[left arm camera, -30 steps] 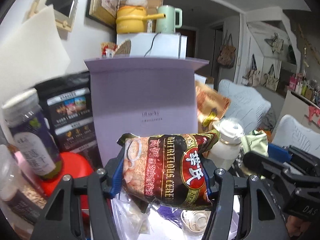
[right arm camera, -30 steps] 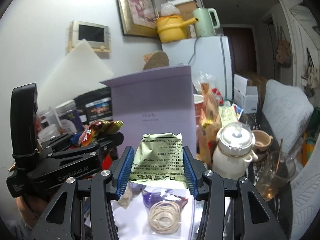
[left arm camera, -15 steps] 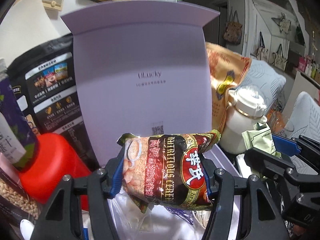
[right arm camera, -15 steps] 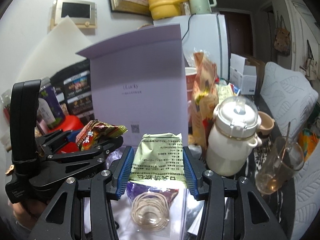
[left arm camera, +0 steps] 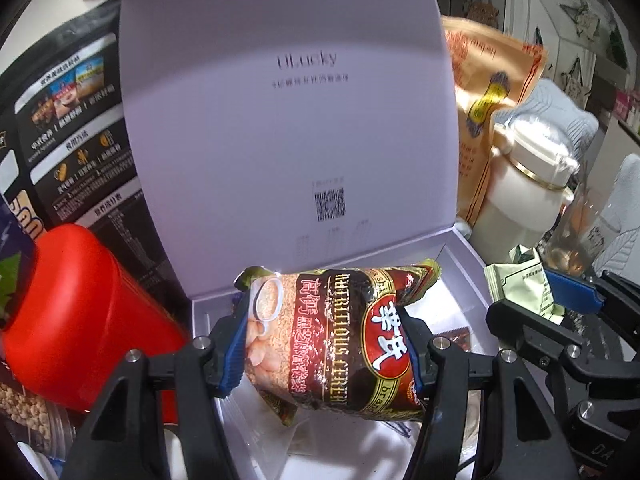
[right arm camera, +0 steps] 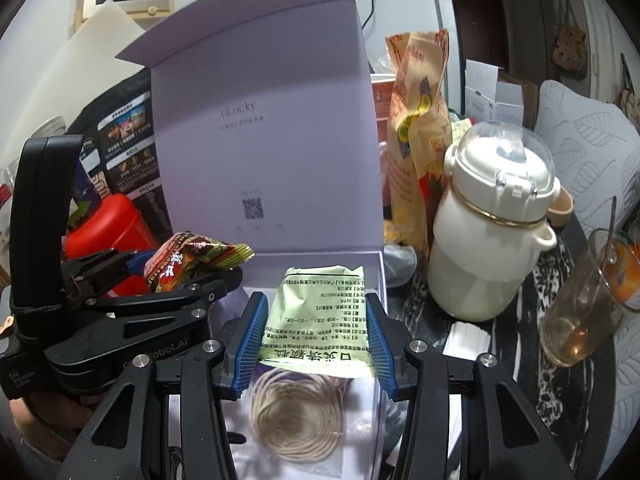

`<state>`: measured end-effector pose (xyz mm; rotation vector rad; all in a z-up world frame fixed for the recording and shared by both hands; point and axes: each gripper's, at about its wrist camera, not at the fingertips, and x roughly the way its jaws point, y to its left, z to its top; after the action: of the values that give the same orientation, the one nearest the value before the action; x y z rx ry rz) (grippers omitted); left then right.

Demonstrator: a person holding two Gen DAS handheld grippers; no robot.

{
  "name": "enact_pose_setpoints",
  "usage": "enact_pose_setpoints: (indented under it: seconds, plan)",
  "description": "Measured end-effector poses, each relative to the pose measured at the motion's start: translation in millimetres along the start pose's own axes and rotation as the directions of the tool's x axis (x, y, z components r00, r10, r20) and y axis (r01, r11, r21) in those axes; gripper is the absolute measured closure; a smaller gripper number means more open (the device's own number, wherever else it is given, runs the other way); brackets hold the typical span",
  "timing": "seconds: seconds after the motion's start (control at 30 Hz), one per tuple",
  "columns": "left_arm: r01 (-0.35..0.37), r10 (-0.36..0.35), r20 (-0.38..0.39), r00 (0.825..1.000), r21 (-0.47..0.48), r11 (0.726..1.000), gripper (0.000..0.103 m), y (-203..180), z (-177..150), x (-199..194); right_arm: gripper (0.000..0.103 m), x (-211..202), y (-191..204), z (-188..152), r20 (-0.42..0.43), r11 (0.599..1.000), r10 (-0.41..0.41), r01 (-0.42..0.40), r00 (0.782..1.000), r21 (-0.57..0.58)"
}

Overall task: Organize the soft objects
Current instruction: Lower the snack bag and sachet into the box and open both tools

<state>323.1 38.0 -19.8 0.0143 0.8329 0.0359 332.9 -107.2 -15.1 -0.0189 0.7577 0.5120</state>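
Between each claw's pads, apparently, one packet [left arm camera: 340, 340].

Dark red cereal sachet [left arm camera: 340, 340] with gold trim and white lettering, plump, turned sideways, pinched at both ends, at lower centre of the left wrist view above the open lilac box [left arm camera: 460, 256]. Pale green sachet [right arm camera: 316, 316] with black print, flat, upside down, clamped by its side edges, low centre in the right wrist view, over the same box [right arm camera: 382, 276].
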Motion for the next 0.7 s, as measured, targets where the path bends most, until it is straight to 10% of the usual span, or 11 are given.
enact_pose_setpoints:
  seconds: [0.7]
  plan:
    - [-0.042, 0.043, -0.148, 0.988, 0.015, 0.999, 0.041, -15.0, 9.4, 54.5, 0.053, 41.6, 8.1, -13.5, -0.111, 0.996, -0.076, 0.071, 0.991, -0.052]
